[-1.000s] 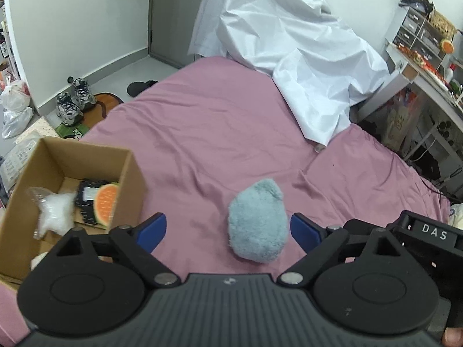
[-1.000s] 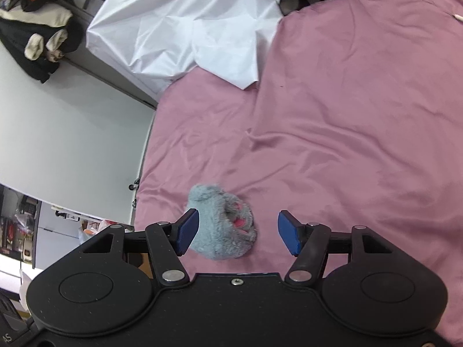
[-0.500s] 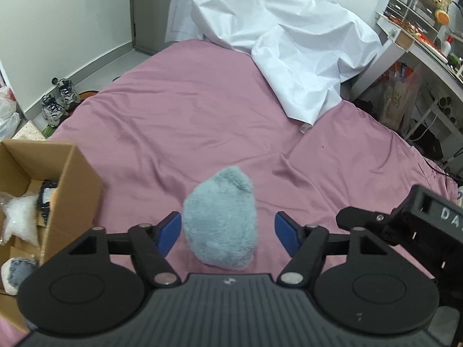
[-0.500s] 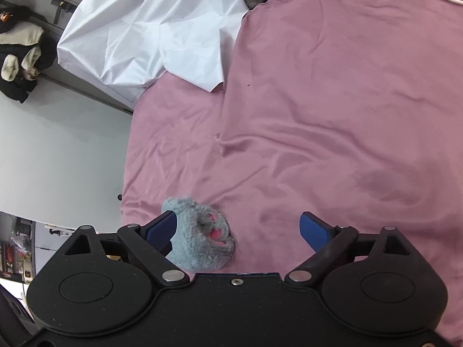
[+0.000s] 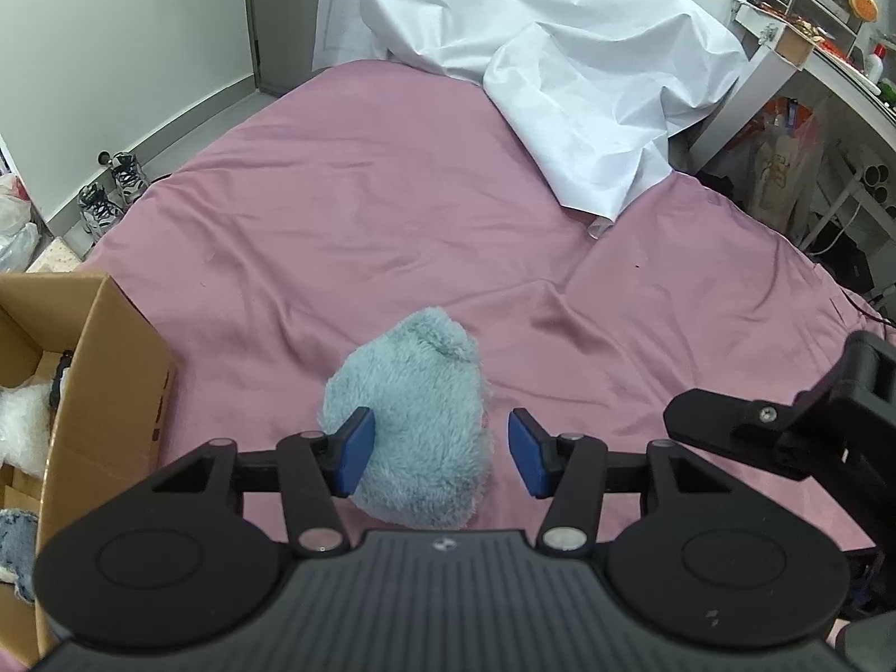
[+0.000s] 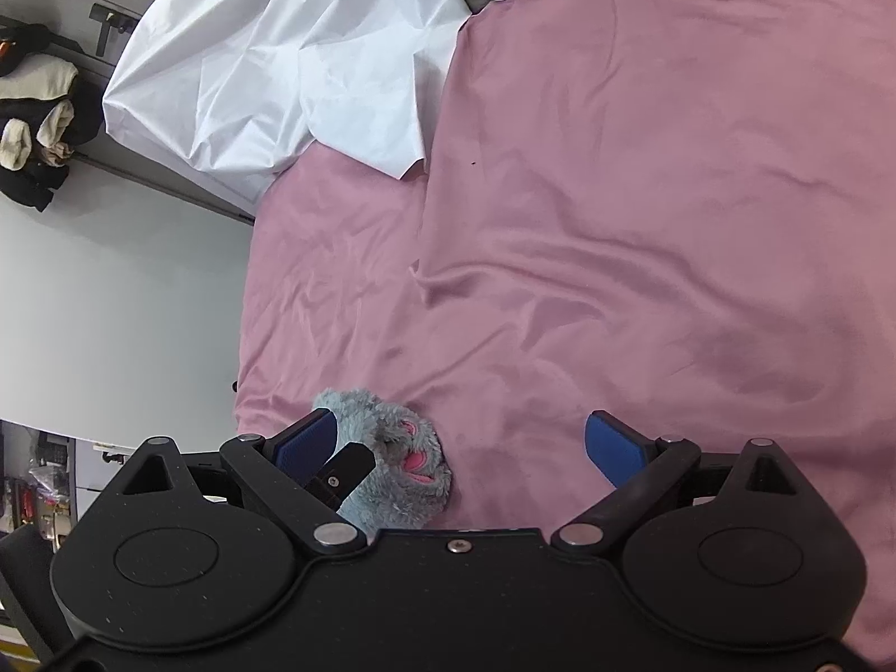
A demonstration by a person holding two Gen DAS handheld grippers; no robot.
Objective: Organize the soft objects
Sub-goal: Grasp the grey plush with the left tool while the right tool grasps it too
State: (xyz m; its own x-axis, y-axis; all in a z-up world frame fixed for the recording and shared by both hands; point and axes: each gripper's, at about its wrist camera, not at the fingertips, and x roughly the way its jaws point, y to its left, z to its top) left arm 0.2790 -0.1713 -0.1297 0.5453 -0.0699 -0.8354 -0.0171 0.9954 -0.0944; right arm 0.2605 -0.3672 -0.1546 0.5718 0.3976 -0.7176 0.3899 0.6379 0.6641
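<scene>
A grey-blue plush toy (image 5: 414, 414) lies on the pink bedsheet (image 5: 347, 213). My left gripper (image 5: 439, 451) has come down over the toy with its jaws closing. The left pad (image 5: 353, 451) is sunk into the fur, while the right pad (image 5: 529, 451) stands a little clear of it. In the right wrist view the toy (image 6: 397, 459) shows a pink patch and sits by the left finger of my right gripper (image 6: 459, 445). That gripper is wide open over bare sheet. One finger of the left gripper (image 6: 344, 470) pokes against the toy there.
An open cardboard box (image 5: 112, 392) stands at the bed's left edge, holding a white bag (image 5: 19, 425) and other soft items. A crumpled white sheet (image 5: 560, 73) covers the far end. Shoes (image 5: 109, 190) are on the floor, with cluttered shelves (image 5: 812, 11) at the right.
My left gripper moved down and forward onto the toy and its jaws narrowed around it. The right gripper's jaws spread wide, and the toy shifted to its left finger.
</scene>
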